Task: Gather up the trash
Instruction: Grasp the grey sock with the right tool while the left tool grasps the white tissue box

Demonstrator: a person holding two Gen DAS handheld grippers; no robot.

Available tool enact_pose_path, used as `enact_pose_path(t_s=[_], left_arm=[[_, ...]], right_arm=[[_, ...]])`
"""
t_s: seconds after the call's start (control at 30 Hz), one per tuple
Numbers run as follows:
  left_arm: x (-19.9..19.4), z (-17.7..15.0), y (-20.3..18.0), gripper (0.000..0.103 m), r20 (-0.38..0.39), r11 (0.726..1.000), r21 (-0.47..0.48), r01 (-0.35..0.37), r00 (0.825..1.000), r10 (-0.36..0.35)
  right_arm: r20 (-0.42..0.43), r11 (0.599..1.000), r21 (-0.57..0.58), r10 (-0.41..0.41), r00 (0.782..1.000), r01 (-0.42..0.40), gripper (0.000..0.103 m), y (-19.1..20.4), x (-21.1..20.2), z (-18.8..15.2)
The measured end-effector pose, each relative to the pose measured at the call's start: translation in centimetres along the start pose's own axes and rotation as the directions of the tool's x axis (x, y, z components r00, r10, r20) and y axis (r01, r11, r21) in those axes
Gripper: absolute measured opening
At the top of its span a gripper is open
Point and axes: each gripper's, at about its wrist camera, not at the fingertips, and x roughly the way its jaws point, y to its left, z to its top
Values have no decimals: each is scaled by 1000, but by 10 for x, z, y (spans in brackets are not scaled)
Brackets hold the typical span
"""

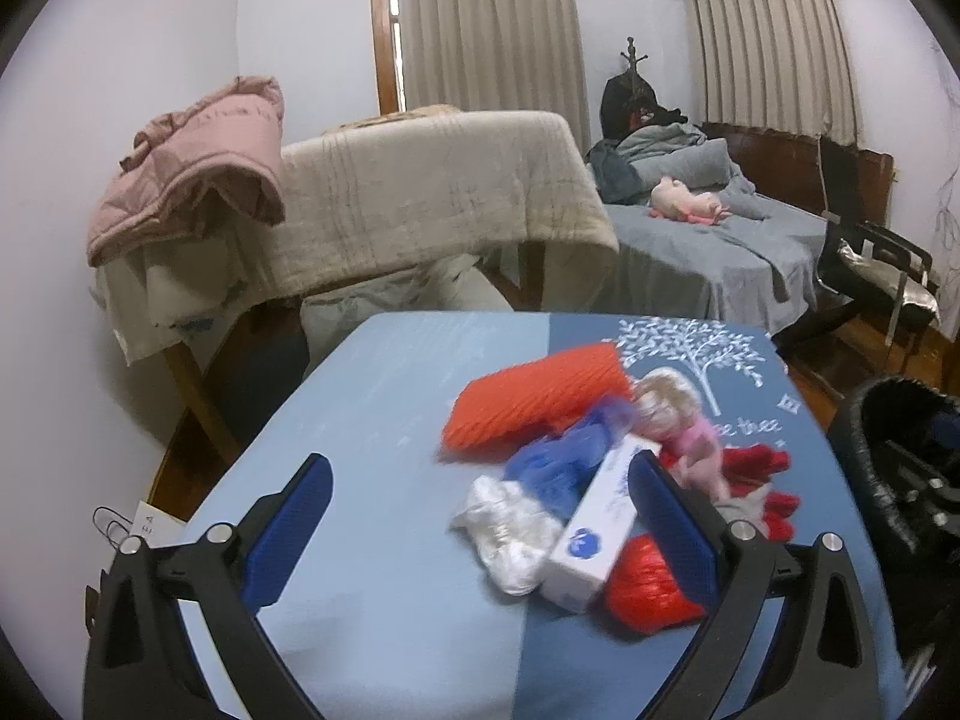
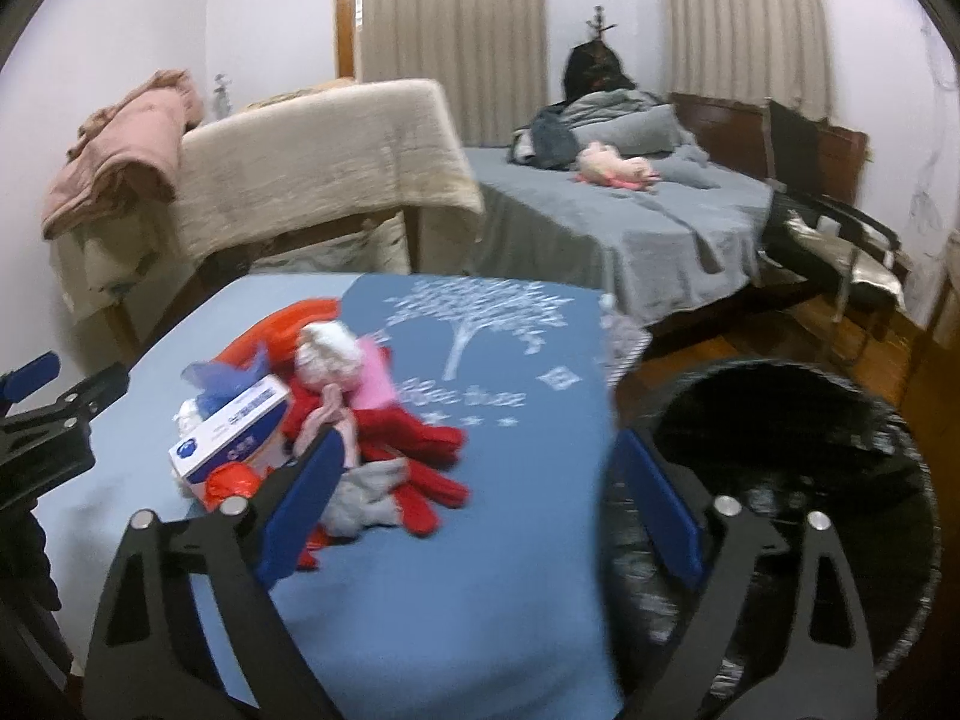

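Heap of trash on the blue table [image 1: 372, 396], toward its right side and near the bin. White rectangular carton [image 1: 594, 522] with blue printing, lying slantwise atop the heap; crumpled white plastic [image 1: 510, 528] just left of it, crinkled blue plastic [image 1: 564, 450] behind, glossy red plastic bag [image 1: 648, 594] under its near end. Ribbed orange foam sleeve [image 1: 534, 396], flat and oblong, at the far side of the heap. Small blond doll [image 1: 678, 414] in pink, lying against red knitted gloves [image 2: 420, 456] and a grey woollen glove [image 2: 366, 498]. Table surface matte, two-toned, with a white tree print [image 2: 480, 312] on the darker half.

Left gripper [image 1: 480, 516]: blue ribbed pads spread wide, right pad beside the carton, nothing clamped. Right gripper [image 2: 474, 510]: pads likewise wide apart and empty, left pad over the grey glove, right pad in front of the bin.

Round bin [image 2: 780, 510] lined with shiny black film, beside the table's right edge; contents too dark to tell.

Beyond: beige quilt [image 1: 432, 192] over a frame, grey-sheeted bed [image 2: 630, 222] bearing a pink plush toy [image 2: 612, 168].
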Motion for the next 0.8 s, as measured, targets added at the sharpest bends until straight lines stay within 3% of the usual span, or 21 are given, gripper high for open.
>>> enact_pose_path(t_s=[0.17,0.4,0.5,0.57,0.6,0.8], left_arm=[[17,-9,15,93,-35,1000,-13,14,999,-14],[32,-20,25,89,-80,999,-30,36,996,-38],[33,-24,24,88,-90,999,-26,44,995,-46],[34,-25,22,87,-93,998,-20,54,994,-55],[34,-25,22,87,-93,998,-18,58,994,-60],[29,-24,14,83,-85,995,-18,101,991,-102]], right_arm=[[-61,996,-32,79,995,-81,70,29,29,-8],[-136,989,-72,116,984,-127,60,56,53,-20],[-170,985,-84,133,976,-149,49,60,61,-26],[-197,982,-83,153,968,-172,32,63,66,-28],[-210,977,-71,184,960,-203,32,63,68,-29],[-193,976,-51,199,961,-212,29,59,58,-24]])
